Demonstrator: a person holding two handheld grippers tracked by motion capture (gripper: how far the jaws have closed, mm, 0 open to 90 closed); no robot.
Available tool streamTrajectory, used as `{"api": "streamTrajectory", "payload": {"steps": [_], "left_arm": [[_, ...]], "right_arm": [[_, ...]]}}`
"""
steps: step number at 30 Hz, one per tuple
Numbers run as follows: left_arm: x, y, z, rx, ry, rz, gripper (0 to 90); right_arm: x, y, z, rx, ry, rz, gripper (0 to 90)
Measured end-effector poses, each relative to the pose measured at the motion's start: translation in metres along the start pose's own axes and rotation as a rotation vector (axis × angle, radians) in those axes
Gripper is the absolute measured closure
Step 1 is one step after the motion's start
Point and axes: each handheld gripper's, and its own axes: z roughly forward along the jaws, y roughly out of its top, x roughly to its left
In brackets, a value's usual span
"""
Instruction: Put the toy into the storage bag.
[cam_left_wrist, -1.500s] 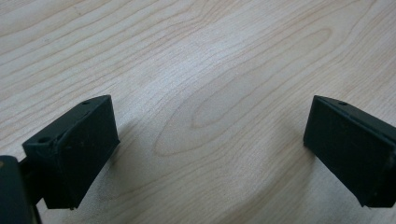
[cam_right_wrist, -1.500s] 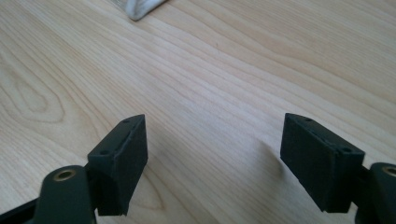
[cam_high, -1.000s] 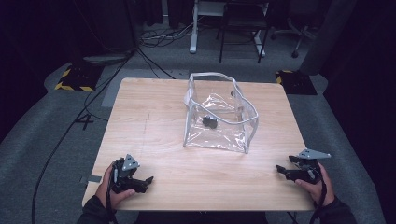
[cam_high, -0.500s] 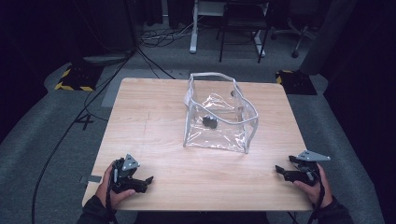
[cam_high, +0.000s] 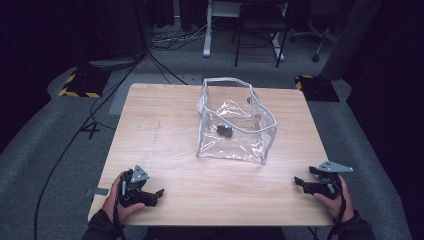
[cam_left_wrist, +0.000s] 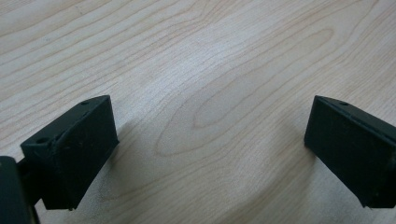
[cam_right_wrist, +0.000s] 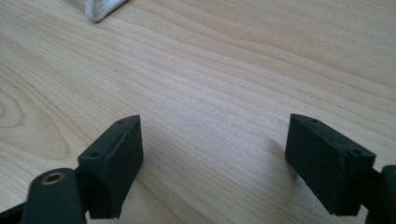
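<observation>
A clear plastic pouch (cam_high: 235, 125) with white trim stands open-topped on the wooden table (cam_high: 165, 125), just beyond its middle. A small dark object (cam_high: 225, 130) lies inside it. My left gripper (cam_high: 156, 195) rests at the near left edge in a hand, its jaws wide apart over bare wood (cam_left_wrist: 210, 140). My right gripper (cam_high: 299, 182) rests at the near right edge, open; its jaws have just been opening, with nothing between them (cam_right_wrist: 212, 154). A white corner of the pouch (cam_right_wrist: 100, 9) shows at the top left of the right gripper view.
Grey carpet surrounds the table. Cables (cam_high: 75, 140) trail across the floor at the left. Beyond the far edge stand a desk frame (cam_high: 207, 30) and a chair (cam_high: 260, 30). Yellow-black striped floor plates (cam_high: 77, 85) lie near both far corners.
</observation>
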Motion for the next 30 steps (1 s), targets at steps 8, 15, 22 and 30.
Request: {"api": "streamTrajectory", "payload": {"steps": [8, 15, 22, 30], "left_arm": [[0.0, 0.0, 0.0001, 0.0, -0.002, 0.0, 2.7], [-0.0001, -0.0002, 0.001, -0.002, -0.008, -0.003, 2.6], [-0.0004, -0.0001, 0.0011, -0.003, -0.006, -0.008, 2.6], [-0.0001, 0.0001, 0.0012, -0.003, -0.006, -0.006, 2.5]], "right_arm": [[-0.0004, 0.0, 0.0001, 0.002, 0.001, -0.006, 19.3], [-0.0005, 0.0001, 0.0002, 0.002, 0.002, -0.006, 19.2], [-0.0008, 0.0006, 0.0005, 0.005, 0.004, -0.006, 18.8], [-0.0013, 0.0005, 0.0006, 0.008, -0.002, -0.008, 17.1]]}}
